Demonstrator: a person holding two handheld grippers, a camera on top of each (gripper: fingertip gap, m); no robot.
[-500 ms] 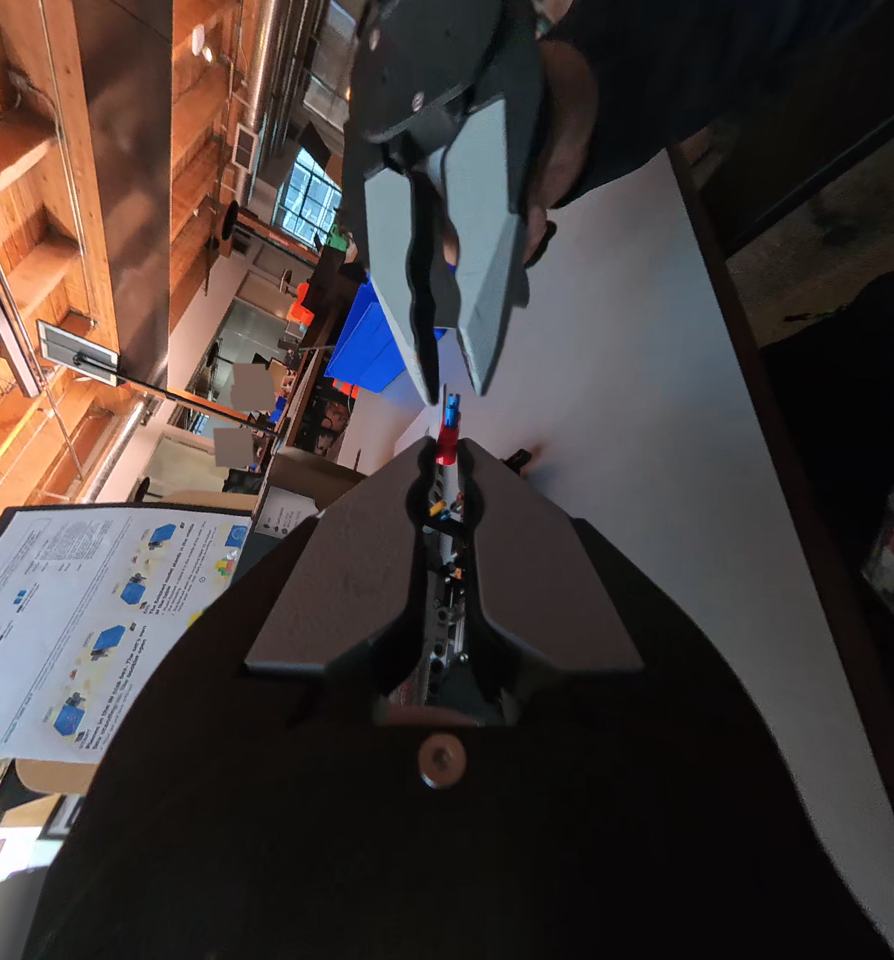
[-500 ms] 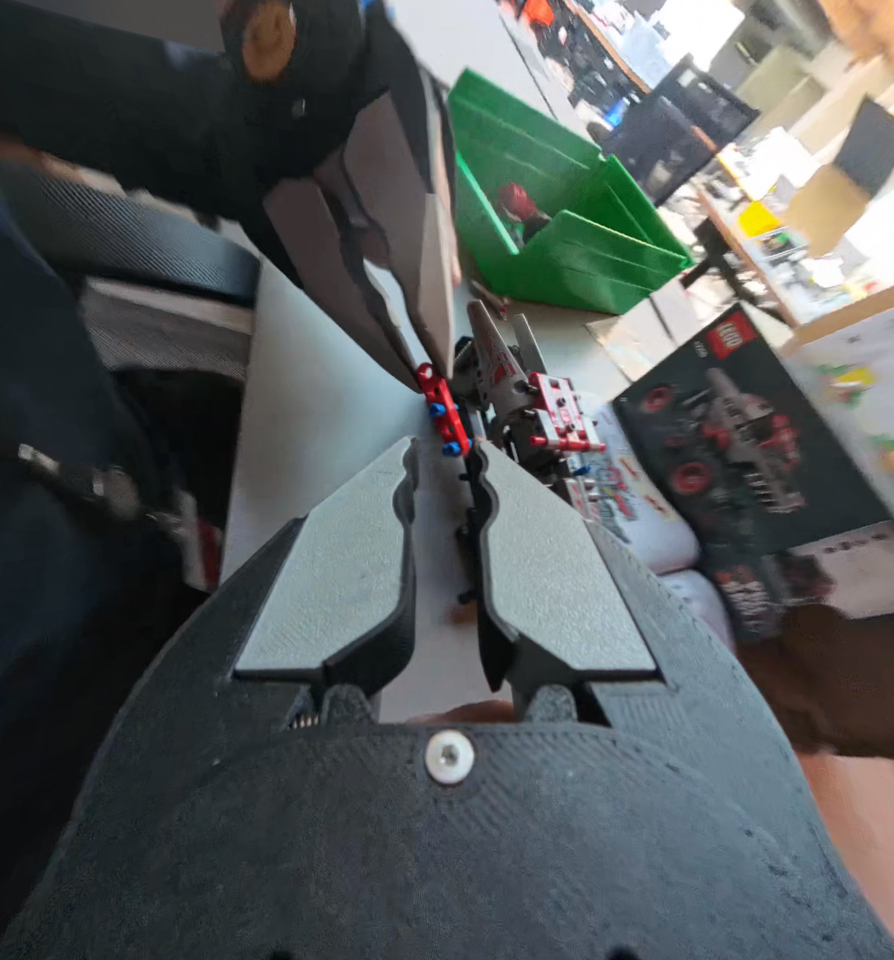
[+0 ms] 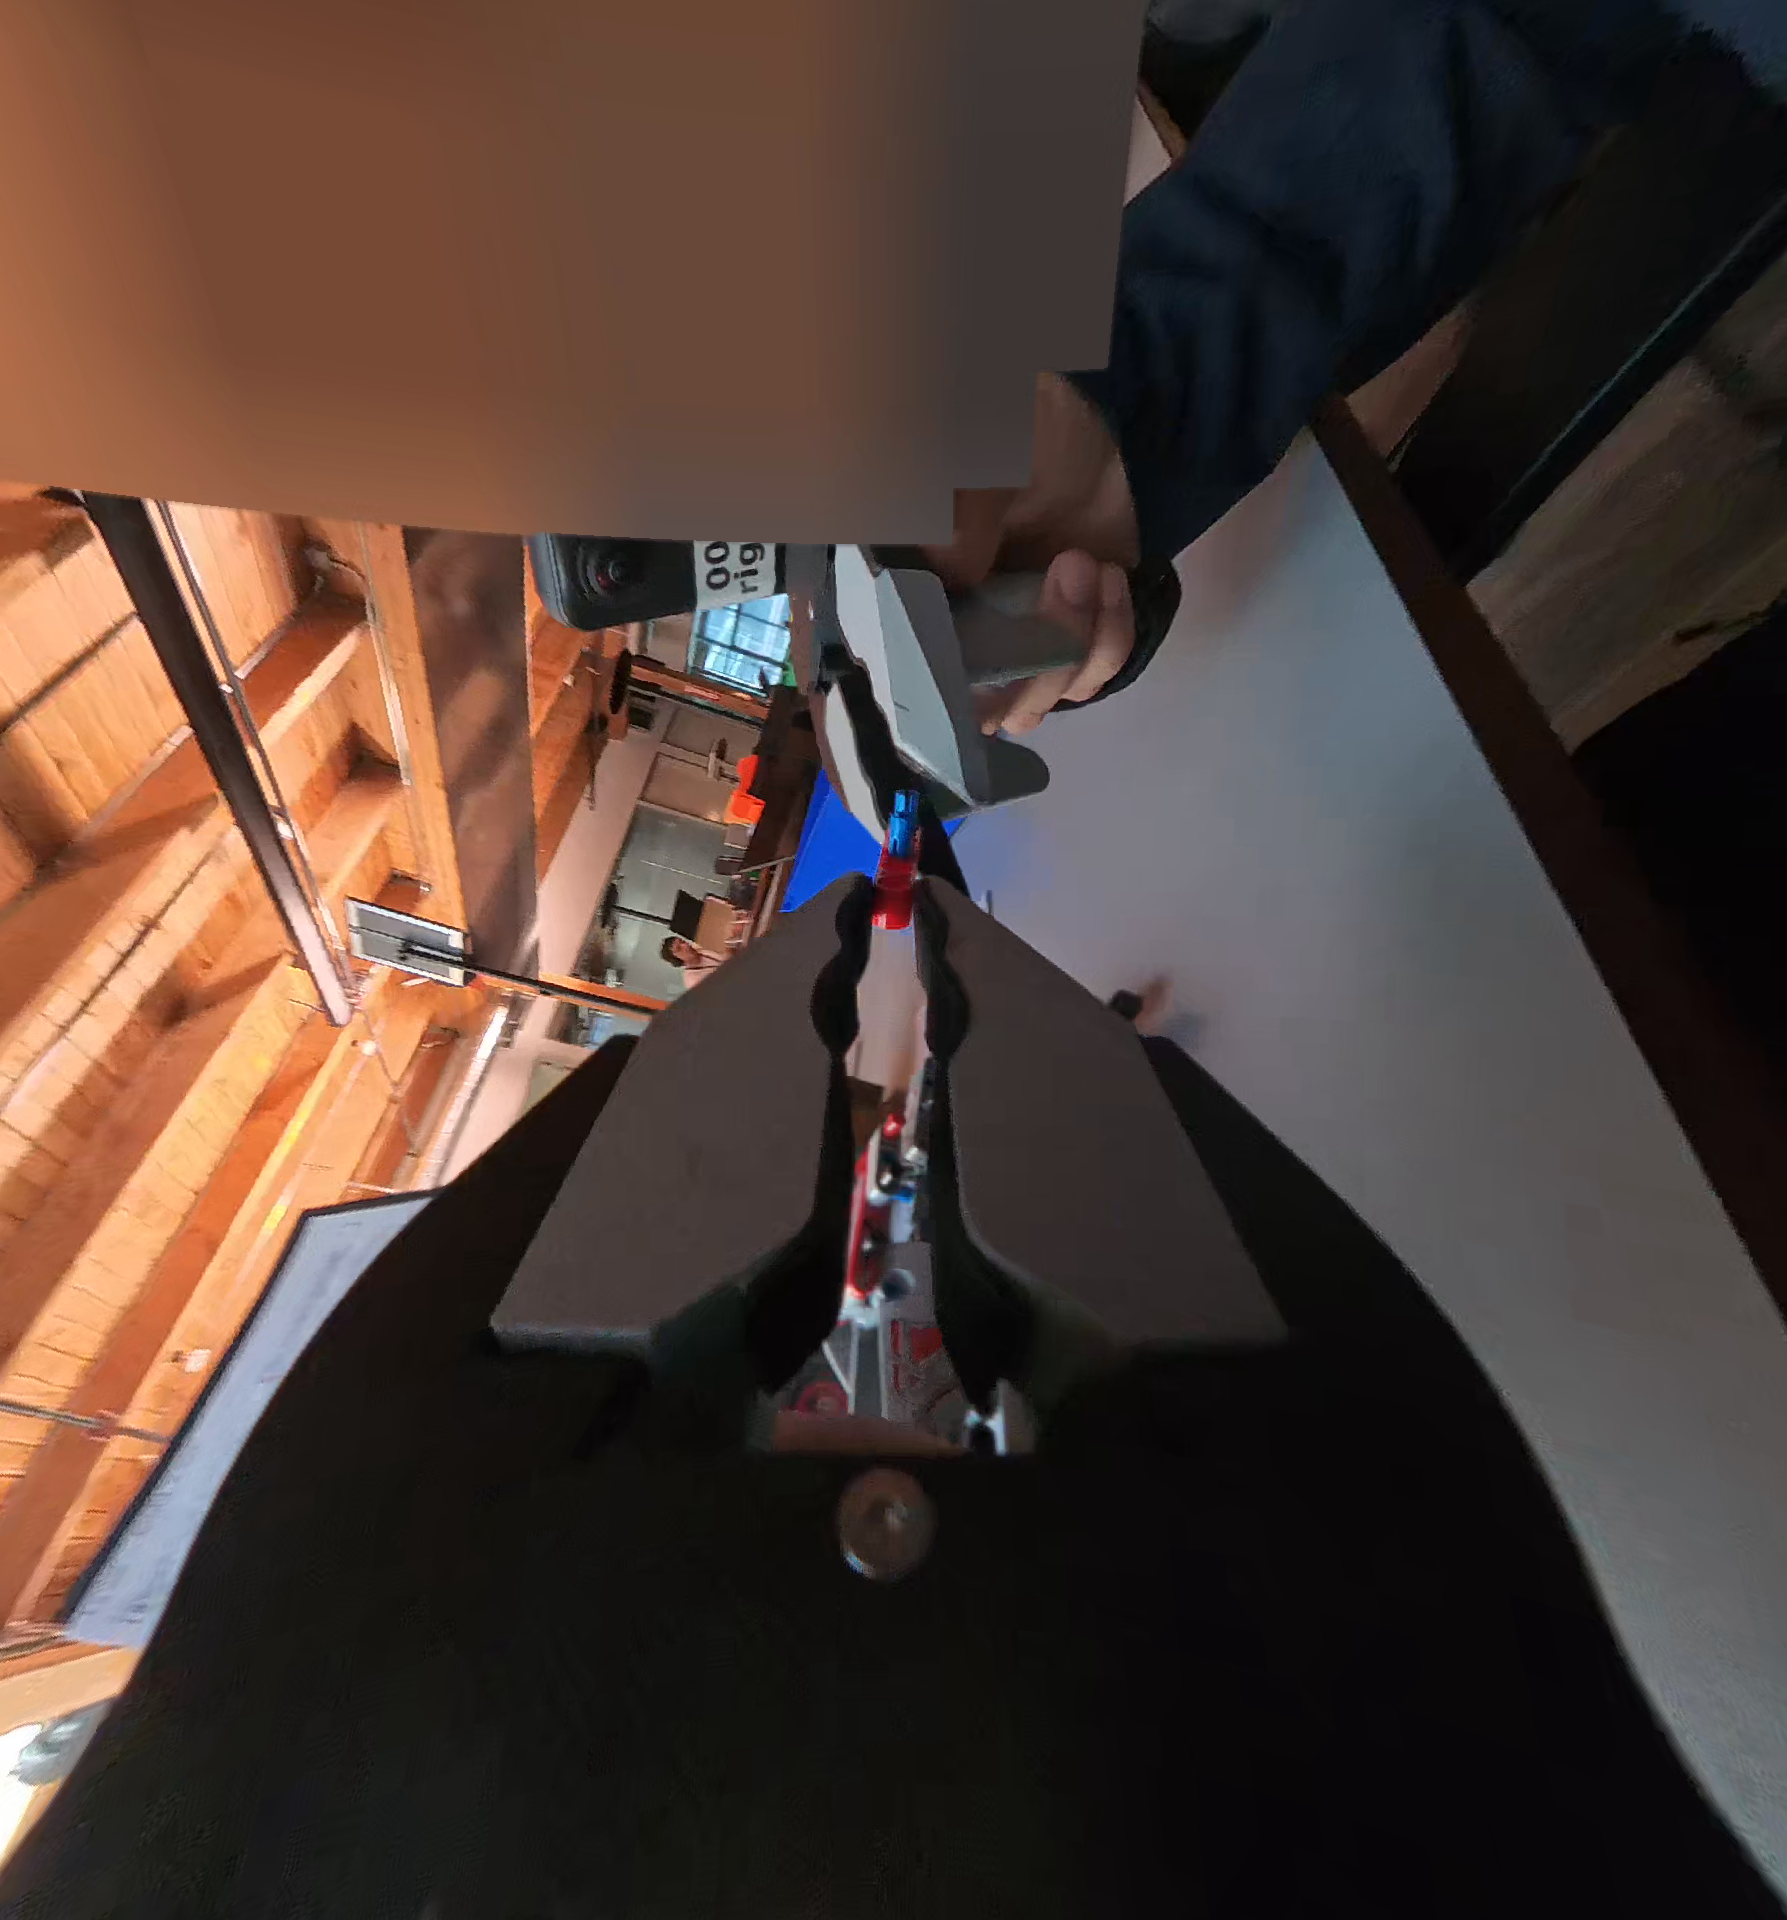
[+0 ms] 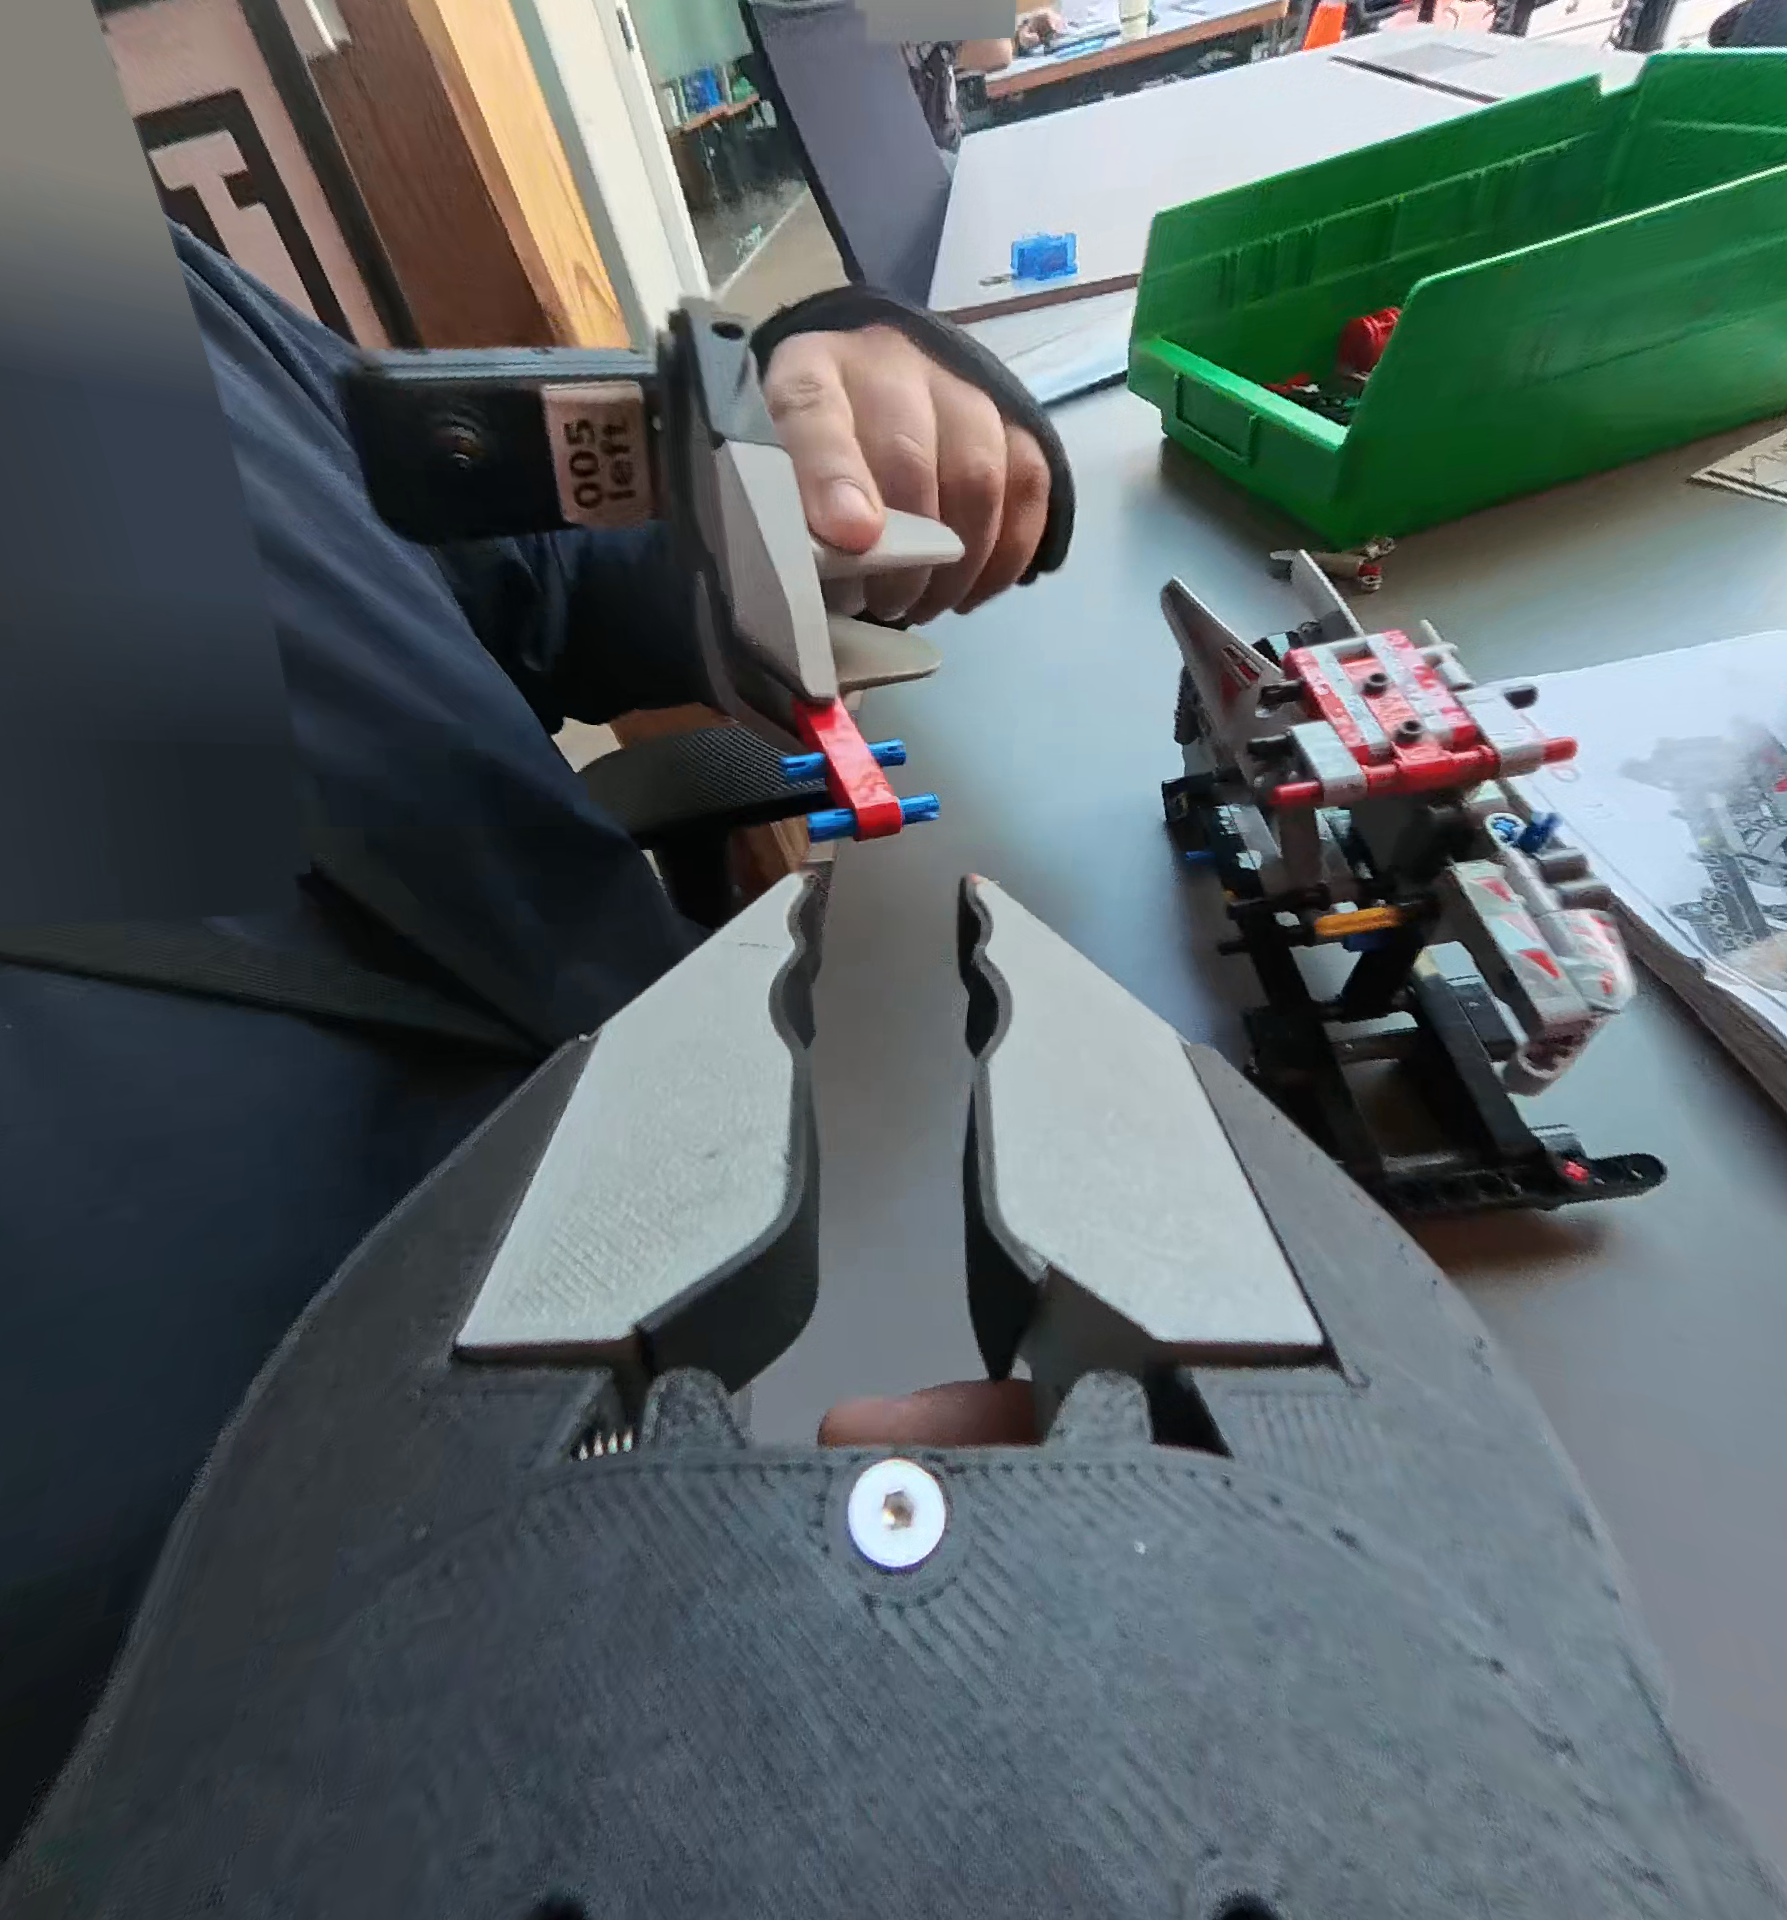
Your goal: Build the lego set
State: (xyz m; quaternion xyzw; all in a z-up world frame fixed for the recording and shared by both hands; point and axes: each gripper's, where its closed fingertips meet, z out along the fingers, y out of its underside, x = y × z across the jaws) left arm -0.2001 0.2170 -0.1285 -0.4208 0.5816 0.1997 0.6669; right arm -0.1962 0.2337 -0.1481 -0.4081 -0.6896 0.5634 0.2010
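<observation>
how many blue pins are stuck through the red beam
2. Both cross the red beam held by the left gripper: one blue pin nearer the fingertips, the other blue pin at the beam's free end. The clamped end is hidden, so more may exist.

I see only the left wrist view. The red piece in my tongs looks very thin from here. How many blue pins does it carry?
Observer: Two. The right wrist view shows the red beam side-on, with two blue pins crossing it. The left tongs pinch its other end.
Operator: Do the right tongs hold anything?
Observer: No, the right tongs are open and empty.
Operator: Where is the model?
Observer: The partly built model stands on the table, to the right of the right tongs, in front of a green bin.
</observation>
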